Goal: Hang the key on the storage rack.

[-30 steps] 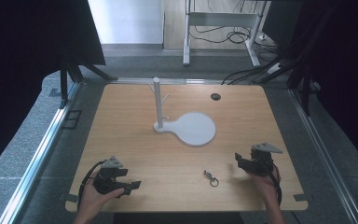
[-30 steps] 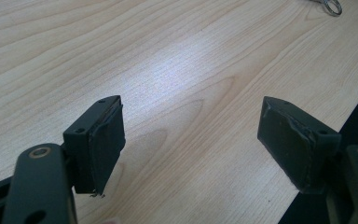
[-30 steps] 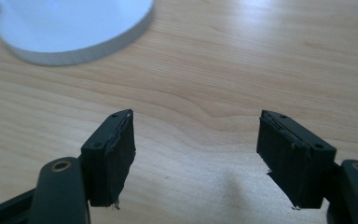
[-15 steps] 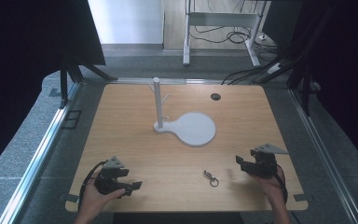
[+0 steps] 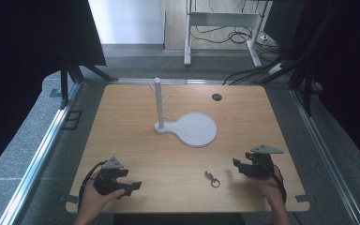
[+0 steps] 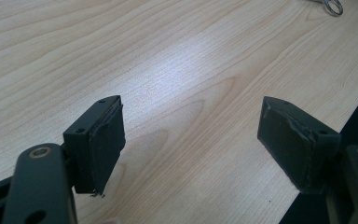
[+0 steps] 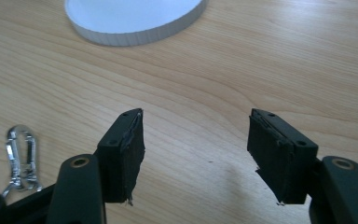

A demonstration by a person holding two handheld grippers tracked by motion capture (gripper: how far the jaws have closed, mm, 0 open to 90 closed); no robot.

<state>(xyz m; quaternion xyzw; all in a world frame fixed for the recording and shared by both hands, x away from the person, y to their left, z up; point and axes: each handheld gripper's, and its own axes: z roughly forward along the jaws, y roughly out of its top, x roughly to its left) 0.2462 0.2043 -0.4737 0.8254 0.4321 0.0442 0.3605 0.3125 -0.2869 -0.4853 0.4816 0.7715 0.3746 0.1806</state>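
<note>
Carabiner clip (image 5: 211, 178) on its small ring lies flat on the desk (image 5: 131, 117), near the front edge, between the two hands and nearer the right one — this is the thing the work turns on. In the right gripper view it shows at the lower left (image 7: 19, 156), just outside the left finger, not between the two.

Right gripper (image 5: 243, 165) hangs low over the wood to the right of the clip. Its fingers have just been closing a little, yet they stand apart with nothing but bare desk between them; they grasp nothing. Left gripper (image 5: 133, 186) rests near the front left corner, well apart from the clip, its fingers (image 6: 103, 140) spread wide and empty.

Farther back stands the white stand (image 5: 194, 129), a round base with an upright post (image 5: 158, 101) that carries short pegs — a likely place to hang the clip, though that is a judgement.

The step in hand looks like the approach, before any grasp. The next move calls for the right gripper to shift toward the clip until the metal sits between the fingers, then come down close to the wood, since the piece is thin and lies flat. Closing on the loop rather than on the ring would likely give the firmer hold.
</note>
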